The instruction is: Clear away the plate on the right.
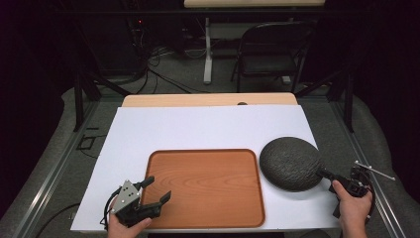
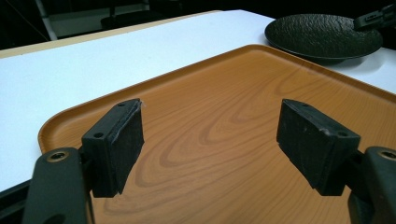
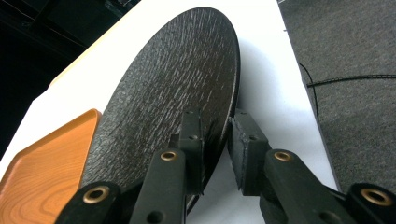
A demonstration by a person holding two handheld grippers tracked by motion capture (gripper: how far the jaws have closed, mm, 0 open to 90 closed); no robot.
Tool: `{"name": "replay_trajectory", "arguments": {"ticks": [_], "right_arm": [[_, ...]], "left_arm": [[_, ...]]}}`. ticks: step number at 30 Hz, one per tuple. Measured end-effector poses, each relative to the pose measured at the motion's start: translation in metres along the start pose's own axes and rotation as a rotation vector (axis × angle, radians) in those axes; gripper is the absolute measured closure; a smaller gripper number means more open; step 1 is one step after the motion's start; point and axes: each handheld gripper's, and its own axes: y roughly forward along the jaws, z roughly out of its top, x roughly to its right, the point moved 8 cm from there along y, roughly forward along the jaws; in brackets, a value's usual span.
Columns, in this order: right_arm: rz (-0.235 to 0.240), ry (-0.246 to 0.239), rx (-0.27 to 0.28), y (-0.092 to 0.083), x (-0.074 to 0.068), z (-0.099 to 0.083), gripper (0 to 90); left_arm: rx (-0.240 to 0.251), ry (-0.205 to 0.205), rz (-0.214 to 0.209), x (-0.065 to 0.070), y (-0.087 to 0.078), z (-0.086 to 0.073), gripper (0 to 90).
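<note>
My right gripper (image 3: 217, 154) pinches the black plate's (image 3: 177, 88) near rim.
My left gripper (image 2: 210, 144) hovers spread over the wooden tray (image 2: 243, 93), hand low at the table's near edge.

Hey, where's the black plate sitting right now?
In the high view, the black plate lies on the white table top at the right, just beside the wooden tray. The right tongs straddle its near right rim.
</note>
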Motion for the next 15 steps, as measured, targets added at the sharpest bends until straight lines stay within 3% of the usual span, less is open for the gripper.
{"name": "replay_trajectory", "arguments": {"ticks": [2,3,8,15], "right_arm": [[-0.001,-0.019,0.007,-0.001,-0.002,0.002,76.6],[0.005,-0.001,0.000,-0.002,-0.004,0.002,76.8],[-0.005,-0.058,0.013,-0.003,-0.008,0.006,77.3],[0.008,-0.083,0.013,-0.008,-0.019,0.009,79.6]], "left_arm": [[0.000,-0.001,0.000,0.000,0.000,0.000,23.3],[0.000,-0.001,0.000,0.000,0.000,0.000,23.3],[-0.003,-0.001,0.004,0.000,0.000,0.000,23.3],[-0.003,-0.001,0.000,0.000,0.000,0.000,23.3]]}}
